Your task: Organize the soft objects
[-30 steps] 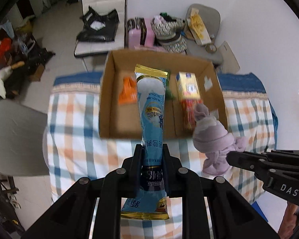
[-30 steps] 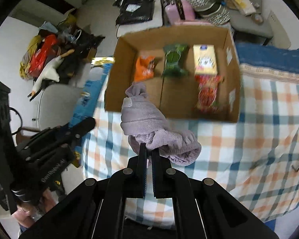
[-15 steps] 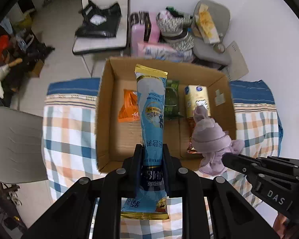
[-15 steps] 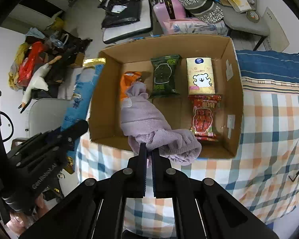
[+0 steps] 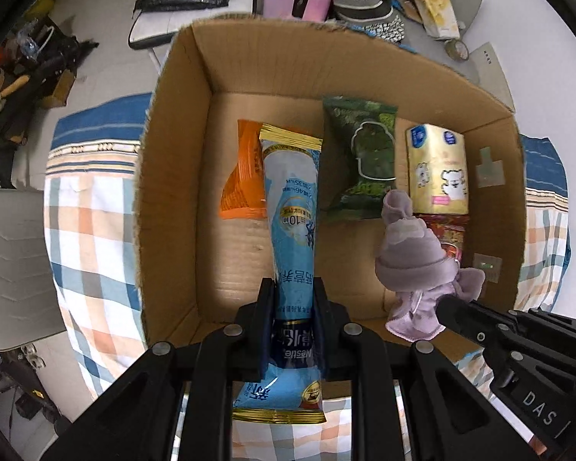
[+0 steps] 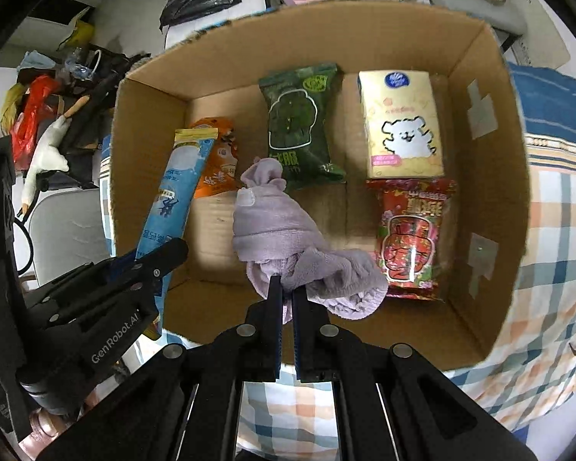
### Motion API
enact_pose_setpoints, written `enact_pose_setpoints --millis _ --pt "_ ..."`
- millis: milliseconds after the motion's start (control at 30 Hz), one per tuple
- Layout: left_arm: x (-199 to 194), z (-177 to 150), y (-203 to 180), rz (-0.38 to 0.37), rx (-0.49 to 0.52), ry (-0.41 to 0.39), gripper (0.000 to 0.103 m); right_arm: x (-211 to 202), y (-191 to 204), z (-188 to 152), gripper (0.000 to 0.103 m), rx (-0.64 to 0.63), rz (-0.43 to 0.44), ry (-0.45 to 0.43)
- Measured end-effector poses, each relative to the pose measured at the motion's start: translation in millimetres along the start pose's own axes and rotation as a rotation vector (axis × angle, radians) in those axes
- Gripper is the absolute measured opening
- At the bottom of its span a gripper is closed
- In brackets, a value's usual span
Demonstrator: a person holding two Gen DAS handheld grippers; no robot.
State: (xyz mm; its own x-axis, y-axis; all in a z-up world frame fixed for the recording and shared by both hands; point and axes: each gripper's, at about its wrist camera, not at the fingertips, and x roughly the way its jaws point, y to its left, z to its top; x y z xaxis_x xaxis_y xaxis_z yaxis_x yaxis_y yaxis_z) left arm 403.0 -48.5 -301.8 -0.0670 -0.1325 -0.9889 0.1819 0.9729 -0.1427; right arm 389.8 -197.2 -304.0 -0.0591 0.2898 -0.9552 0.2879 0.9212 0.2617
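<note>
Both claws loaded over the open brown cardboard box on the checked-cloth bench. Left claw clamped on long blue foil snack pouch, long axis pointing straight ahead toward box's far wall, tip over the orange packet; bare floor lies directly below it, left side of box. Right claw pinched tight on lilac knitted soft hat bundle, hanging over centre gap between green packet and red packet. Looks like lower-and-release next, each claw straight down, left is nearer the empty left strip
</note>
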Motion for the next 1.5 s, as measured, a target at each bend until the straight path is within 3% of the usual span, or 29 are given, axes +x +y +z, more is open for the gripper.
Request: enact_pose_setpoints --millis 233,267,400,533,600,733,833,900,967,1033,1100,1500 --pt "6 6 3 0.061 -0.007 0.022 0.023 26 -2 10 0.01 -0.002 0.025 0.059" --pt "6 6 3 0.072 -0.003 0.021 0.025 26 -1 10 0.014 -0.007 0.019 0.061" --pt "0 4 1 0.084 0.004 0.005 0.029 25 2 10 0.056 -0.018 0.01 0.046" --pt "-9 -1 0 0.088 0.002 -0.02 0.03 17 5 8 0.058 -0.042 -0.107 -0.006" --pt "-16 -5 0 0.099 0.001 -0.044 0.033 14 5 5 0.064 -0.052 -0.169 -0.03" --pt "-30 -15 -1 0.109 0.002 -0.095 0.037 9 0 1 0.078 -0.05 -0.213 -0.056" --pt "-39 -24 0 0.111 -0.007 -0.128 0.048 4 -5 -7 0.082 -0.051 -0.235 -0.073" --pt "-44 -29 1 0.115 -0.018 -0.151 0.07 1 -7 -12 0.101 -0.05 -0.236 -0.085" --pt "-49 -33 1 0.118 -0.022 -0.174 0.08 -6 -9 -17 0.102 -0.051 -0.25 -0.103" --pt "-55 -37 3 0.117 -0.027 -0.201 0.082 -10 -11 -21 0.102 -0.047 -0.262 -0.119" --pt "-59 -42 3 0.116 -0.033 -0.212 0.095 -14 -12 -25 0.102 -0.042 -0.262 -0.128" --pt "-111 -87 -4 0.12 -0.061 -0.354 0.096 -60 -5 -74 0.102 -0.074 -0.262 -0.256"
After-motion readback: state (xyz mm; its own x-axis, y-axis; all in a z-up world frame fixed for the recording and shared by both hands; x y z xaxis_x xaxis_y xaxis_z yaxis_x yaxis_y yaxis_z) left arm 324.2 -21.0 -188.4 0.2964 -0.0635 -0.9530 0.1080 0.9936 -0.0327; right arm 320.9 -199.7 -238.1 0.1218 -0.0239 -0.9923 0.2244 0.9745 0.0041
